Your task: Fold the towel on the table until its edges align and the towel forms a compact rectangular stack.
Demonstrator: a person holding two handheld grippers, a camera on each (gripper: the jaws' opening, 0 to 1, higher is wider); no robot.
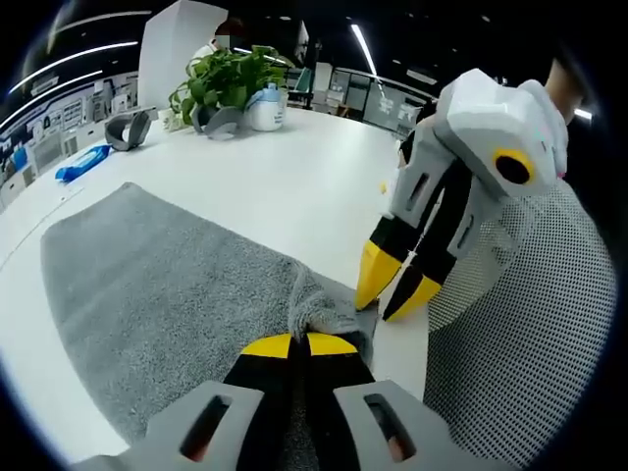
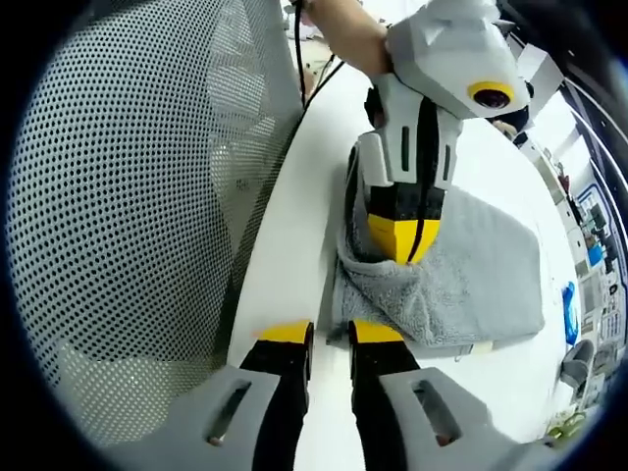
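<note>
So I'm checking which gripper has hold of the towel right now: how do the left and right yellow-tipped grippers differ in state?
The left gripper is shut, pinching a bunched corner of the grey terry towel; the right gripper has its jaws parted and holds nothing. The left touches the cloth, while the right hangs beside the towel's edge near the white table rim. Both share white bodies with black jaws and yellow tips.
</note>
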